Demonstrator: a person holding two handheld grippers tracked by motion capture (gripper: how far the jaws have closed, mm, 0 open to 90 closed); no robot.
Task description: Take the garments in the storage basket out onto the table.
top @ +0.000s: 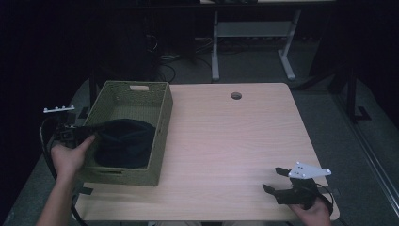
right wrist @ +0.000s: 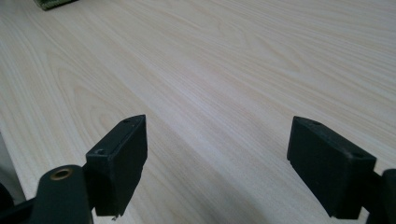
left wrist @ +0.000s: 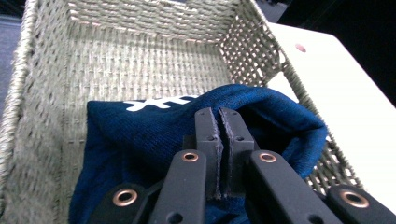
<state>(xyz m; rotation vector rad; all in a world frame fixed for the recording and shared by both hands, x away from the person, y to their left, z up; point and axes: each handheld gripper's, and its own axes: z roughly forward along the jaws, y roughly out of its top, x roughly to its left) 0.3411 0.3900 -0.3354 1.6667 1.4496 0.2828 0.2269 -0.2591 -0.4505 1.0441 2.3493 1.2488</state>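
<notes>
Woven basket (top: 162,122) at the left side of the pale wooden worktop (top: 235,141), long side running away from the person. Dark blue knitted cloth (left wrist: 154,135) bunched in the near half of the basket, a white stitched mark (left wrist: 156,102) on its upper fold, one edge lifted up toward the basket's right wall. Left gripper (left wrist: 219,114) reaching in over the basket's near left rim, held by the left hand (top: 70,157) just outside that rim. Fingers (left wrist: 208,135) pressed together, pads meeting face to face with barely a slit between them, the cloth lying directly under and around their tips; a fold pinched between the pads cannot be told from the left gripper view, though the cloth rises right to them and looks drawn up at that spot. Far half of the basket bare, woven floor and walls showing. Right gripper (top: 275,181) well apart from all this, low over the near right corner of the worktop, held by the right hand (top: 310,212), grey plate on top. Its fingers (right wrist: 119,163) spread wide, bare wood grain between them, nothing held. A round hole (top: 236,96) in the worktop near its far edge.
</notes>
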